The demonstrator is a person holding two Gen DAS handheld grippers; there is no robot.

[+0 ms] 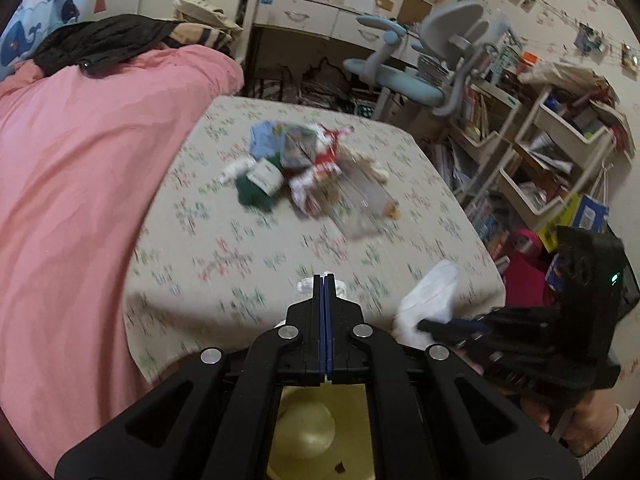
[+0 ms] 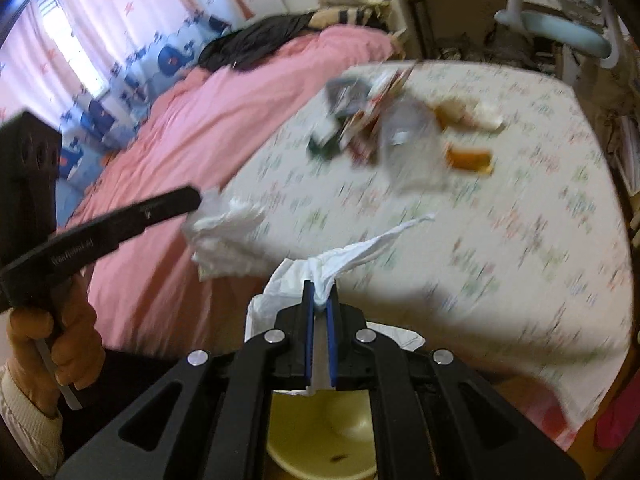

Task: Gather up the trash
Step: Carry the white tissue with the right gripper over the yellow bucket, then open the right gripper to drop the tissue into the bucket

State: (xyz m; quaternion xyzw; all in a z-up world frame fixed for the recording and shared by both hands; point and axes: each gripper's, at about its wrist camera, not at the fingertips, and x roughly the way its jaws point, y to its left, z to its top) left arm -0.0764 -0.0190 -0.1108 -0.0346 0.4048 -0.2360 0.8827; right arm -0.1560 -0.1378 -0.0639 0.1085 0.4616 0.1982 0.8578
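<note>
A pile of trash [image 1: 316, 168] lies on the floral-covered table [image 1: 248, 264]: wrappers, a green piece, a clear plastic bottle [image 1: 368, 200]. It also shows in the right wrist view [image 2: 384, 132]. My left gripper [image 1: 324, 280] is shut on a thin bit of white plastic bag at the table's near edge. My right gripper [image 2: 320, 292] is shut on the twisted white bag edge [image 2: 352, 252]. In the right wrist view the left gripper [image 2: 200, 199] reaches in from the left, its tip at crumpled white plastic [image 2: 224, 232]. A yellow bin [image 2: 320, 432] sits below both grippers.
A pink duvet [image 1: 80, 184] covers the bed left of the table, with black clothing [image 1: 100, 44] on it. A blue-grey desk chair [image 1: 436, 68] and cluttered shelves [image 1: 552, 152] stand at the right. Both views are motion-blurred.
</note>
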